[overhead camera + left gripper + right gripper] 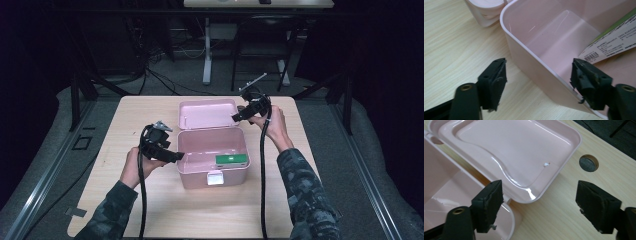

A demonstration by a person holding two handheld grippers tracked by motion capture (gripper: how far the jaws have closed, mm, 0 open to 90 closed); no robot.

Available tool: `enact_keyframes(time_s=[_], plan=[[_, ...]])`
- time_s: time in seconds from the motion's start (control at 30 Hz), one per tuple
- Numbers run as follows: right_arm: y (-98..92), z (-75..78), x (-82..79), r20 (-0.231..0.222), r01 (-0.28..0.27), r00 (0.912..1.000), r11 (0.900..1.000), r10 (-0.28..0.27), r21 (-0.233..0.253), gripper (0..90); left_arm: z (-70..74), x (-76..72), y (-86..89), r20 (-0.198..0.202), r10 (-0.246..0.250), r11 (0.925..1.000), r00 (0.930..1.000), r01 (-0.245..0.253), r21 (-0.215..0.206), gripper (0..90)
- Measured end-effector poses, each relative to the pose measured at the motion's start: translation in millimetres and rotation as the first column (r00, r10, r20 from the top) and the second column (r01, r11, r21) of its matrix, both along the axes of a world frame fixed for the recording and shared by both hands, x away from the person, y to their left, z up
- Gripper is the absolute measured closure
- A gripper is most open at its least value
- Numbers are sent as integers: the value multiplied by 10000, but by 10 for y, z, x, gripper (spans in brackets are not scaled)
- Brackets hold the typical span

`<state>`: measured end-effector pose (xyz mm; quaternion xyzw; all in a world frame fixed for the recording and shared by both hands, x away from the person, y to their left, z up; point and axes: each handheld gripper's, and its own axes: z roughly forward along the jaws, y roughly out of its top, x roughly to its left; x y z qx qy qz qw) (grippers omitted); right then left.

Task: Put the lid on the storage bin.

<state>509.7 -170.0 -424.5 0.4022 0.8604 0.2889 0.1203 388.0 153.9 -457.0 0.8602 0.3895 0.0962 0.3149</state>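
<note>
The pink box [212,157] sits mid-frame on the surface [125,200], lid [207,114] open. Both grippers, left [176,156] and right [239,116], are spread. It looks light, stiff, slippery; grip its rim.

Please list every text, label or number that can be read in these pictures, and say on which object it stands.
None can be read.
Green packet inside the pink box: a white label with several lines of small print and a barcode, all too small and blurred to read.
Pink lid: no text.
</note>
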Motion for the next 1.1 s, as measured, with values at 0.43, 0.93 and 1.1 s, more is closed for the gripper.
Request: enact_keyframes(time_s=[0.43,0.93,1.1], plan=[[18,-123,255,81,862,9962,9952,-867,464,528,-45,22,-72,-180,-253,9997,9995,252,-58,536],[83,-319,429,281,1563,9871,9869,-1575,412,675,-41,69,-61,-151,-496,9988,9987,497,24,539],[71,-399,481,79,1868,9822,9806,-1876,591,713,-35,84,-67,-126,-538,9985,9985,539,124,542]])
